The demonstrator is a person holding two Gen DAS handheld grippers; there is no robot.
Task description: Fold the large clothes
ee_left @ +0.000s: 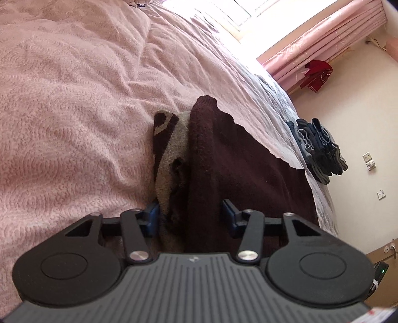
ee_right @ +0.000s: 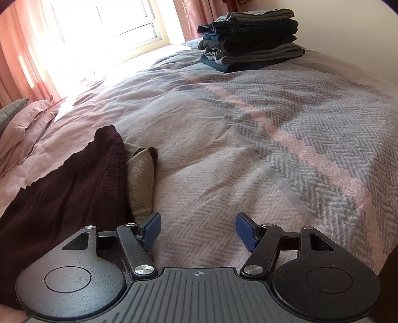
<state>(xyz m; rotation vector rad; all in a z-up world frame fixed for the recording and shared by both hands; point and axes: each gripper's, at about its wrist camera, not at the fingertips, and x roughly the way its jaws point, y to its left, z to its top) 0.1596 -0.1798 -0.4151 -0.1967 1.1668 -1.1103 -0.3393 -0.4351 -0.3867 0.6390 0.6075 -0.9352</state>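
Observation:
A dark brown knit sweater (ee_left: 236,161) with a beige patterned part (ee_left: 171,149) lies bunched in a long fold on the bed. My left gripper (ee_left: 191,217) is open, and its blue fingers stand on either side of that fold without pressing it. In the right wrist view the same sweater (ee_right: 74,186) lies at the left, with its beige edge (ee_right: 141,183) beside the left finger. My right gripper (ee_right: 199,229) is open over the bare herringbone blanket (ee_right: 273,136), nothing between its fingers.
A stack of folded dark jeans and grey clothes (ee_right: 251,37) sits at the far end of the bed, seen also (ee_left: 321,149) near the bed's edge. A pink cover (ee_left: 74,99) spreads left. Pillow (ee_right: 24,119), pink curtains (ee_left: 323,42), bright window (ee_right: 112,22).

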